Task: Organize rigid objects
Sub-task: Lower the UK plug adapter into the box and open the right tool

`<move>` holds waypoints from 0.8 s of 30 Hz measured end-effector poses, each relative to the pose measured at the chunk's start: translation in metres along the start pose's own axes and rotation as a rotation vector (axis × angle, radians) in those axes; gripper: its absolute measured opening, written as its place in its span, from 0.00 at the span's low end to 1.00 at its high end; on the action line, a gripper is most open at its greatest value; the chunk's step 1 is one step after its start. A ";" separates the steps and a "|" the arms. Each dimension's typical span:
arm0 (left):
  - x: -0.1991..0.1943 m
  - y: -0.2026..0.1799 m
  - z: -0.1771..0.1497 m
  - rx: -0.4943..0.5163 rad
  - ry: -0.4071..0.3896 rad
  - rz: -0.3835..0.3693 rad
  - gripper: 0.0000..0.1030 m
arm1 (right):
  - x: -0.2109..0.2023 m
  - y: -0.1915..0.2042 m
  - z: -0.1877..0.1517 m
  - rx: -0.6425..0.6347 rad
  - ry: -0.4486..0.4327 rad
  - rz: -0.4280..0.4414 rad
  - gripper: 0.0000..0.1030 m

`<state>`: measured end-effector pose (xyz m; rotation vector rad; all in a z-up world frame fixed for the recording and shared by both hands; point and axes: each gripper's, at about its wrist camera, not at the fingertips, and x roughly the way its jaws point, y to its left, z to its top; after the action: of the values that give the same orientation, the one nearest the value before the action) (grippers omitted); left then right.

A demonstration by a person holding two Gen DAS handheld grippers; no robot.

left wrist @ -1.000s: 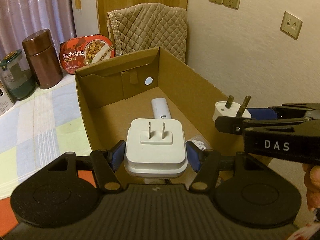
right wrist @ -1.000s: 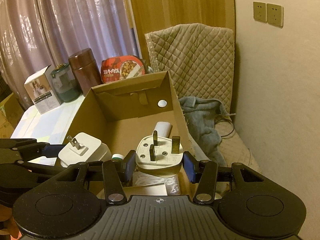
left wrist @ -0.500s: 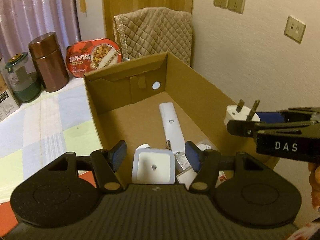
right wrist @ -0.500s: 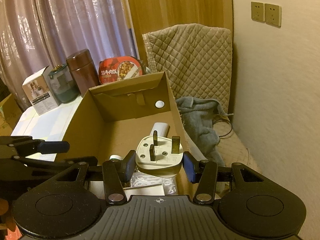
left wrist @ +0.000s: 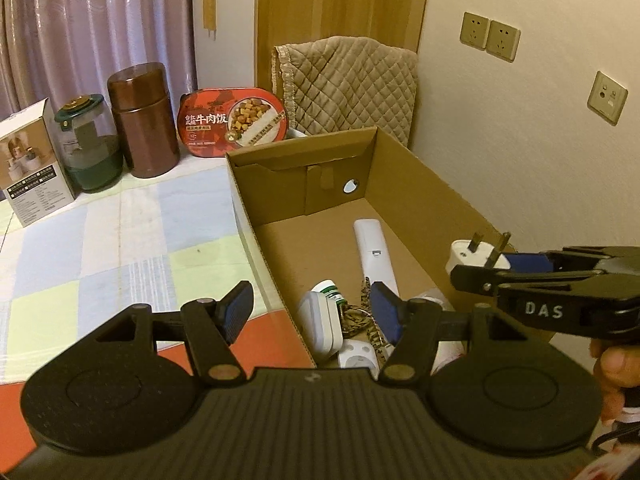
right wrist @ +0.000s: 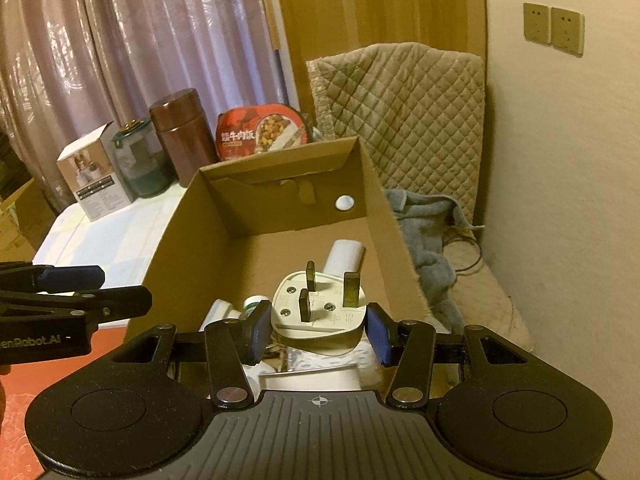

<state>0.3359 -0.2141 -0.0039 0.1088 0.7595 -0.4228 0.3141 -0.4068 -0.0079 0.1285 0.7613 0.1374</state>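
My left gripper (left wrist: 312, 309) is open with nothing between its fingers, hovering over the near left corner of the cardboard box (left wrist: 420, 200). A white square adapter (left wrist: 320, 328) lies on its side in the box below, beside a small green-labelled bottle (left wrist: 330, 290), a braided strap (left wrist: 362, 316) and a long white remote-like bar (left wrist: 374, 248). My right gripper (right wrist: 318, 328) is shut on a white three-pin plug (right wrist: 320, 312), prongs up, above the near end of the box (right wrist: 180, 240). From the left wrist view the plug (left wrist: 468, 254) hangs over the box's right wall.
A brown canister (left wrist: 144, 120), a green-lidded glass jar (left wrist: 88, 148), a white carton (left wrist: 32, 168) and a red food tub (left wrist: 232, 122) stand behind the box on the checked tablecloth (left wrist: 100, 248). A quilted chair cover (left wrist: 348, 84) and grey cloth (right wrist: 428, 232) lie by the wall.
The white square adapter left my left gripper and now lies in the box. The left gripper drew back to the left and up. The right gripper held still with its plug.
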 end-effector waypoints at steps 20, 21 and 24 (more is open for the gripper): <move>0.002 0.006 -0.006 -0.007 0.007 0.003 0.58 | 0.022 0.003 0.000 0.018 0.064 0.001 0.46; 0.002 0.005 -0.006 -0.007 0.008 0.005 0.58 | 0.023 0.003 0.000 0.019 0.068 0.002 0.46; 0.002 0.006 -0.006 -0.007 0.009 0.007 0.58 | 0.027 0.003 0.000 0.023 0.078 0.001 0.46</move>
<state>0.3357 -0.2077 -0.0103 0.1066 0.7690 -0.4130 0.3330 -0.3996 -0.0260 0.1464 0.8406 0.1350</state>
